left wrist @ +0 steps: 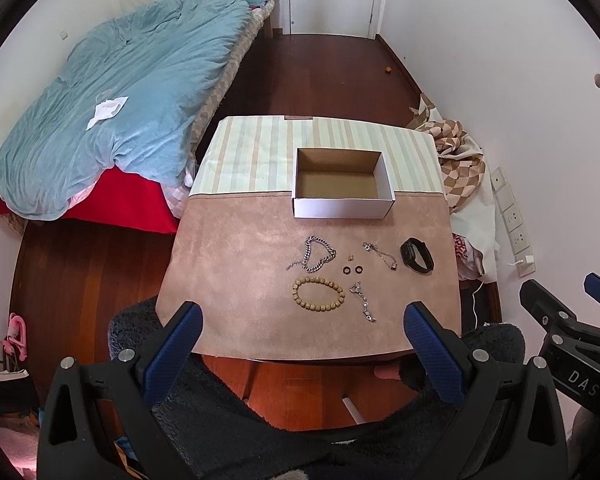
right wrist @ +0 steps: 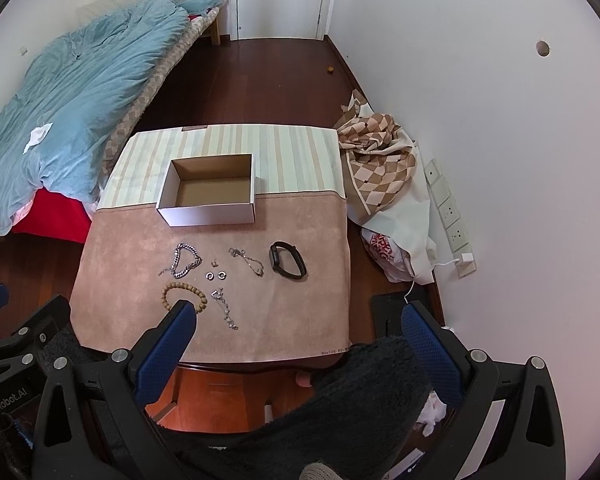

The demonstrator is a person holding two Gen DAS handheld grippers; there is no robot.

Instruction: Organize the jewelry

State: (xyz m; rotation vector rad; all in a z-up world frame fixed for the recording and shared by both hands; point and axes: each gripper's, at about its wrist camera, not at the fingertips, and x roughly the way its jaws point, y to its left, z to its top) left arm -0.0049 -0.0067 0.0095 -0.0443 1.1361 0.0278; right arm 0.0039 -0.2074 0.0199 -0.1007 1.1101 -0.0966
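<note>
Nothing picked yet: left gripper (left wrist: 302, 320) and right gripper (right wrist: 298, 318) both hover spread and empty near the table edge, jewelry (left wrist: 319, 294) lies before the empty box (left wrist: 342, 211), next needs a pinch on one piece.

My left gripper (left wrist: 302, 326) hung wide open above near table edge, nothing between its blue pads. Ahead on pink mat (left wrist: 236, 264): wooden bead bracelet (left wrist: 318, 294), chunky silver chain (left wrist: 314, 259), two small black rings (left wrist: 351, 270), two thin silver bracelets, black smart band (left wrist: 417, 260). Empty white box (left wrist: 342, 184) stood beyond them. Right gripper (left wrist: 560, 312) showed at far right, well apart from jewelry
</note>
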